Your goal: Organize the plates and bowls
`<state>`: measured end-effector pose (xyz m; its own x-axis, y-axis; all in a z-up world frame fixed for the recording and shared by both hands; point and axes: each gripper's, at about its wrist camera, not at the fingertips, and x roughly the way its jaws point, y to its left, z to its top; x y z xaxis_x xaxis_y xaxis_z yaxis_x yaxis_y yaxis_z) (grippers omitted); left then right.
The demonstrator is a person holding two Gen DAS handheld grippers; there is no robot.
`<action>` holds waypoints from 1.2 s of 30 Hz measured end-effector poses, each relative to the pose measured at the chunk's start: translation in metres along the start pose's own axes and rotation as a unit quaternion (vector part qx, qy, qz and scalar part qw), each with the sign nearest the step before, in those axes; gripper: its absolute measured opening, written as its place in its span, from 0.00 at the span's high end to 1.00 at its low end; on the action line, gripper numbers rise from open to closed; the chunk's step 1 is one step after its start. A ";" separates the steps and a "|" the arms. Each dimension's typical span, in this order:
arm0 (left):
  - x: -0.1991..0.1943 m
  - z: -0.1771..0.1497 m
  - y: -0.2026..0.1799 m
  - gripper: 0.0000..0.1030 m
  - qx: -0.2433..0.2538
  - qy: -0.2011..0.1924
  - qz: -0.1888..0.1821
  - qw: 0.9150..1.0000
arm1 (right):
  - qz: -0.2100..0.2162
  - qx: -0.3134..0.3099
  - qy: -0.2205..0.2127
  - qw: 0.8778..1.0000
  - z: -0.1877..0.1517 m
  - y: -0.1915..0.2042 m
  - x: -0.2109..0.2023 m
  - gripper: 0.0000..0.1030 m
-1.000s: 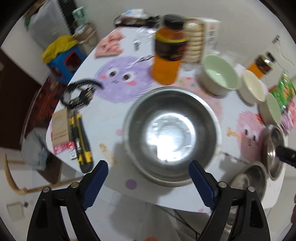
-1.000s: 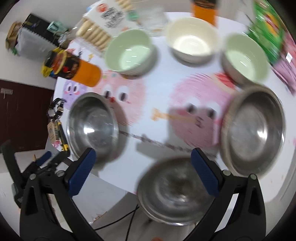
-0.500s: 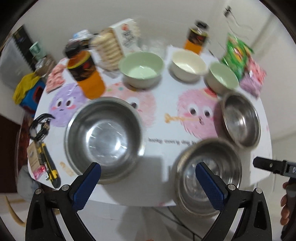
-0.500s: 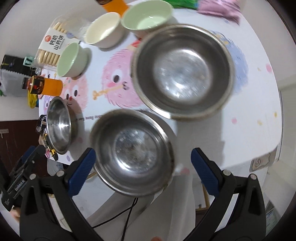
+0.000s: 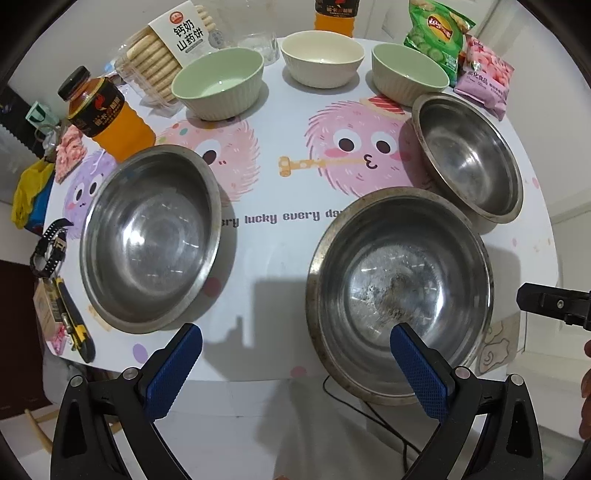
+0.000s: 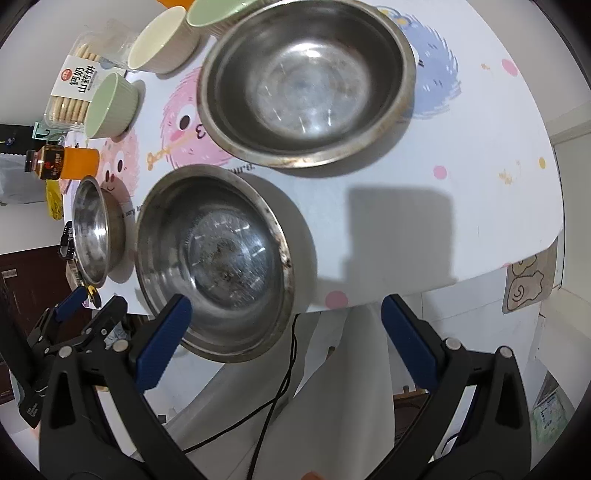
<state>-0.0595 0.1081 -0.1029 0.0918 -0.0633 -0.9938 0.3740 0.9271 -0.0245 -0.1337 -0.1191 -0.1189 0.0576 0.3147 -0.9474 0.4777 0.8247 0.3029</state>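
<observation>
Three steel bowls sit on the cartoon-print tablecloth (image 5: 288, 110): one at the left (image 5: 147, 236), a scuffed one (image 5: 399, 291) at the front edge, and one behind it on the right (image 5: 469, 155). In the right wrist view the scuffed bowl (image 6: 214, 258) overhangs the table edge, below the large bowl (image 6: 306, 77). Two green ceramic bowls (image 5: 218, 83) (image 5: 410, 75) and a cream one (image 5: 321, 55) line the back. My left gripper (image 5: 295, 369) hangs open before the table edge, holding nothing. My right gripper (image 6: 284, 343) is open too, its left finger beside the scuffed bowl's rim.
Along the back stand an orange drink bottle (image 5: 107, 114), a biscuit pack (image 5: 166, 44), a glass (image 5: 258, 46) and snack bags (image 5: 439, 33). A watch (image 5: 50, 247) and a yellow utility knife (image 5: 72, 321) lie at the left edge. A cable (image 6: 273, 398) hangs below the table.
The left view has swung right, from over the left steel bowl to between the two front bowls. The right view has pulled back past the table's front edge. Both grippers stayed open.
</observation>
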 end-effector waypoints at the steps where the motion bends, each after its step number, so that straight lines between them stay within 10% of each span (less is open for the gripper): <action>1: 0.001 0.000 -0.001 0.00 -0.001 0.001 -0.002 1.000 | 0.000 0.001 0.002 1.000 0.000 -0.001 0.002 0.01; 36: 0.066 0.009 -0.021 0.05 0.005 0.040 0.021 0.999 | -0.012 -0.007 0.041 0.999 0.013 -0.006 0.051 0.02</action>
<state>-0.0529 0.0813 -0.1670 0.0345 0.0064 -0.9994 0.3808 0.9244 0.0190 -0.1219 -0.1144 -0.1707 -0.0260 0.3321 -0.9429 0.4658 0.8385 0.2826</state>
